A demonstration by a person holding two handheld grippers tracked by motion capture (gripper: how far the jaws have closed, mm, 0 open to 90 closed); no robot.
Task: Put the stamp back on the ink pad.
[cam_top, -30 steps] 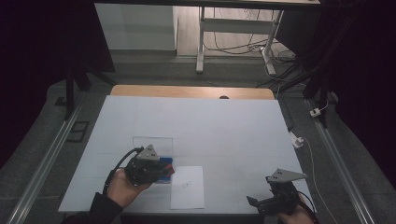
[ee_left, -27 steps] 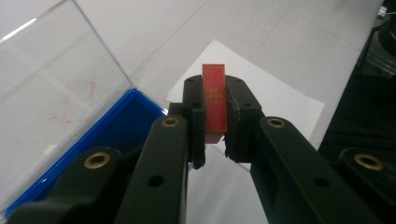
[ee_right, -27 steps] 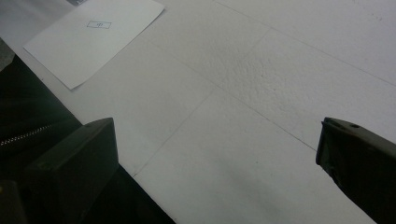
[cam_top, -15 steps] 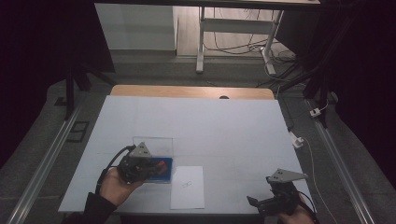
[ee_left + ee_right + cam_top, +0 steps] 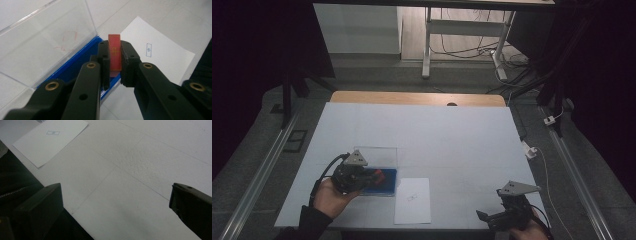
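Red card (image 5: 114,52) clamped upright in left gripper (image 5: 115,53), now drawn back over blue case (image 5: 75,66); likely headed for paper sheet (image 5: 413,200). Right gripper (image 5: 115,202) agape, idle.

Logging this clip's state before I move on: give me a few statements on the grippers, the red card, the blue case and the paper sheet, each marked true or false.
1. The left gripper is shut on a red card. True.
2. The right gripper holds the paper sheet. False: its fingers are wide apart over bare table.
3. The blue case has its clear lid open. True.
4. The paper sheet lies inside the blue case. False: it lies flat on the table beside it.
5. The sheet carries a small printed mark. True.
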